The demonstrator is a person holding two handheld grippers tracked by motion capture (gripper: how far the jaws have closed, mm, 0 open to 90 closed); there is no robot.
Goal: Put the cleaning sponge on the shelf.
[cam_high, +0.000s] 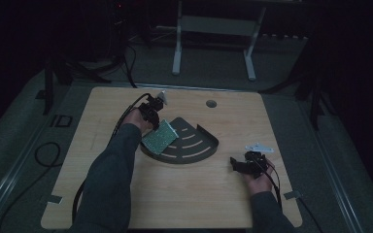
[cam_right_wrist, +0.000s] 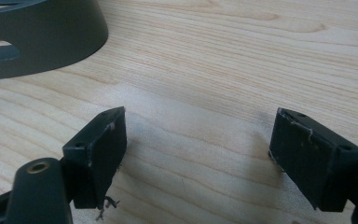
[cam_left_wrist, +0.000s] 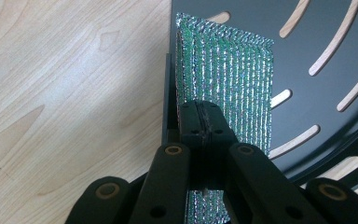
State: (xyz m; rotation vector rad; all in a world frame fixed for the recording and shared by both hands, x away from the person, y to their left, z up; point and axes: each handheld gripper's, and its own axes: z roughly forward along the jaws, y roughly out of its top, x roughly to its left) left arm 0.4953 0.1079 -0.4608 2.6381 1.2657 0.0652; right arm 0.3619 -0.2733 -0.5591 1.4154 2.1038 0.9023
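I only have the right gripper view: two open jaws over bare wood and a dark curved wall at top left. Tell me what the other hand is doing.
Observer: The left claw is shut on a glittery green pad, pinching its edge.
Operator: Say where that pad sits.
Observer: It stands tilted over the left edge of the dark slotted tray, the fan-shaped thing whose wall you see.
Operator: Now place my claw on the table.
Observer: The right claw is low over the wooden table, right of the tray and apart from it, jaws pointing towards the tray.
Operator: Report anything beside it.
Observer: A small pale grey plate shows just beyond that hand.
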